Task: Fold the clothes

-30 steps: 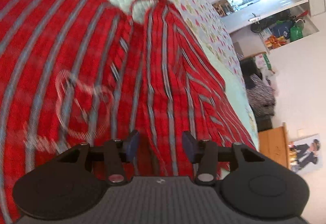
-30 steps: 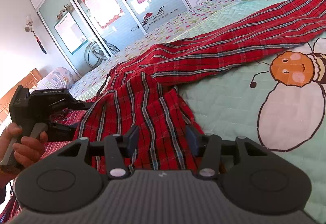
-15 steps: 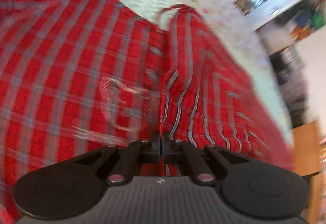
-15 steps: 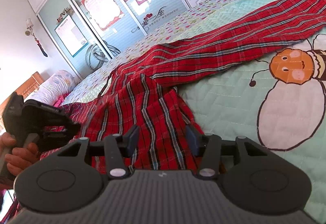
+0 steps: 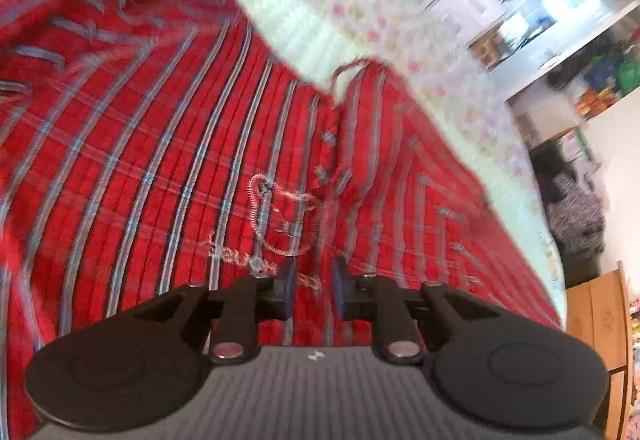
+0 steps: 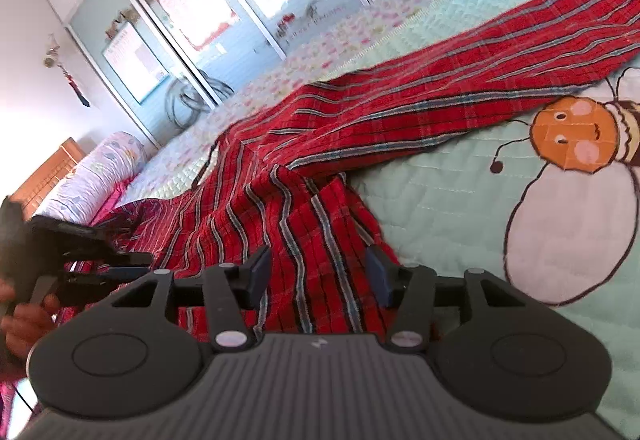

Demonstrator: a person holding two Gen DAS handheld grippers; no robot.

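Note:
A red plaid shirt [image 5: 168, 160] with grey-blue stripes and a stitched bear outline lies spread over the bed. In the left wrist view it fills the frame. My left gripper [image 5: 313, 286] hangs just over it, its jaws opening with a narrow gap; cloth shows in the gap, with no pad pressing on it. In the right wrist view the shirt [image 6: 400, 112] runs from the far right down to a bunched fold under my right gripper [image 6: 318, 274], which stands open above that fold. A hand holds the left gripper [image 6: 116, 272] at the left edge.
The bed wears a pale green quilt [image 6: 460, 200] with a cartoon bee [image 6: 576, 136]. A rolled floral pillow [image 6: 92, 180] lies at the far left. Mirrored wardrobe doors [image 6: 208, 16] stand behind the bed. A wooden cabinet [image 5: 600, 316] is at the bedside.
The left gripper shut over the shirt, then parted again while rising; the stitched bear now sits nearer its fingers. The right gripper has stayed in place and open.

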